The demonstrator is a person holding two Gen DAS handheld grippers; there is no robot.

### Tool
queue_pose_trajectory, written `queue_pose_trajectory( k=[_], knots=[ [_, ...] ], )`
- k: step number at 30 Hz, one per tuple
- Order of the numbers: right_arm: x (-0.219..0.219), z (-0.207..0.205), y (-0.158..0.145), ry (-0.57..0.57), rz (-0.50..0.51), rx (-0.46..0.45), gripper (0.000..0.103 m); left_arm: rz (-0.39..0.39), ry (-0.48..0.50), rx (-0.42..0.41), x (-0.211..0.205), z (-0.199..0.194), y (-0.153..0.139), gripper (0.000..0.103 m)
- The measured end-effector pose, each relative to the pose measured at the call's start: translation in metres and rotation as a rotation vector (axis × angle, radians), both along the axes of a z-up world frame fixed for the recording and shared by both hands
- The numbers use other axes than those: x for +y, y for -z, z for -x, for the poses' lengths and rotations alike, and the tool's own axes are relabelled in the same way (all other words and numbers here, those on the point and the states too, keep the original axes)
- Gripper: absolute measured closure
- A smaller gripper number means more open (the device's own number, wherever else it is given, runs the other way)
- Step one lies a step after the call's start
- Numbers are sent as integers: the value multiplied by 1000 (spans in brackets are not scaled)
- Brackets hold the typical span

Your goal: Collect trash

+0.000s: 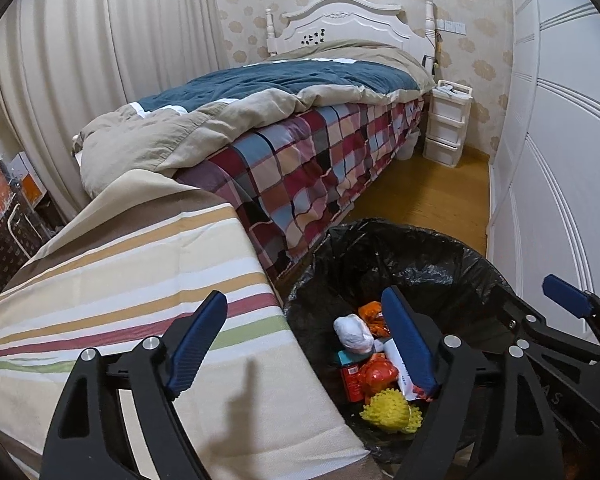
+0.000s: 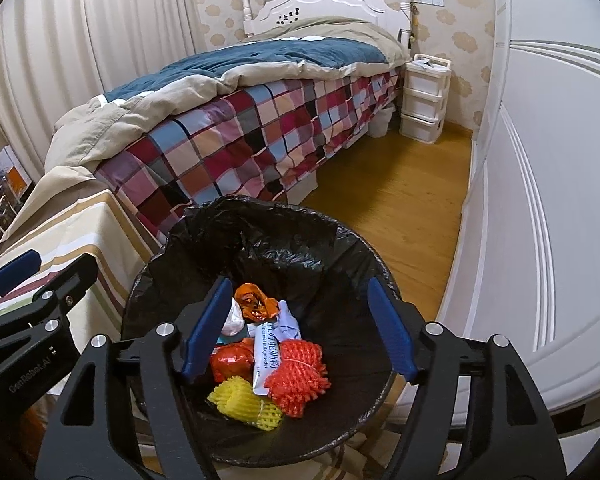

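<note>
While both empty | left gripper (image 1: 304, 344) agape beside bin (image 1: 440, 264) | right gripper (image 2: 300, 330) agape above trash (image 2: 272, 364)

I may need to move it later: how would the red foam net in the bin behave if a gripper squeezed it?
The red foam net looks like open mesh, so probably soft, squashy and very light. Its ribbed surface should grip rather than slip.

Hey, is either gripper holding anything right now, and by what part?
Nothing is held. The left gripper and right gripper are both open, above the trash bin.
</note>
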State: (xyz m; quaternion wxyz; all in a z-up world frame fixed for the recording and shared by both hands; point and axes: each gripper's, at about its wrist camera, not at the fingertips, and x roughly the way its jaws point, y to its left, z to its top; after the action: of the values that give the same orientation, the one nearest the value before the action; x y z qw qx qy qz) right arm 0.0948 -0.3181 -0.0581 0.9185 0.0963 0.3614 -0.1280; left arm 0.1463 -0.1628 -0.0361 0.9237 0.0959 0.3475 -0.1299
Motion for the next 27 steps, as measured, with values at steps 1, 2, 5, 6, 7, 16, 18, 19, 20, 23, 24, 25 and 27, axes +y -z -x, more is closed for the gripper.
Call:
queue_pose_trajectory(
  k=[1,2,5,6,7,16,18,19,20,23,24,25,27],
  knots=[
    [0,0,-1,2,3,0,30,-2,-4,-1,1,0,0,23],
    [1,1,-1,4,7,-1,28,-6,-9,-4,2,1,-1,22],
    [3,4,-4,9,16,-2,25,-14,-14,-20,6,5,-3,22],
    [4,5,-5,10,17,-3,24,-16,-15,-23,6,7,-4,21],
    [5,6,-5,12,19,-2,24,-19,-18,-26,8,8,-5,21],
    [22,23,-13,7,35,-4,19,-10,-51,-23,36,25,-9,21],
    [27,27,-15,2,36,-6,19,-8,-69,-22,47,30,-11,21],
    [30,31,-15,0,37,-6,19,-6,-74,-21,50,32,-11,21],
    [32,32,-16,-3,36,-8,19,-4,-83,-19,55,34,-12,21],
    [40,41,-19,-11,34,-14,18,2,-100,-22,68,44,-14,21],
    [42,43,-21,-15,35,-16,18,3,-105,-24,72,47,-15,21],
    [46,46,-22,-19,37,-19,18,5,-109,-27,75,51,-16,21],
    [51,53,-25,-25,42,-24,18,9,-120,-31,83,59,-17,21]
  ],
)
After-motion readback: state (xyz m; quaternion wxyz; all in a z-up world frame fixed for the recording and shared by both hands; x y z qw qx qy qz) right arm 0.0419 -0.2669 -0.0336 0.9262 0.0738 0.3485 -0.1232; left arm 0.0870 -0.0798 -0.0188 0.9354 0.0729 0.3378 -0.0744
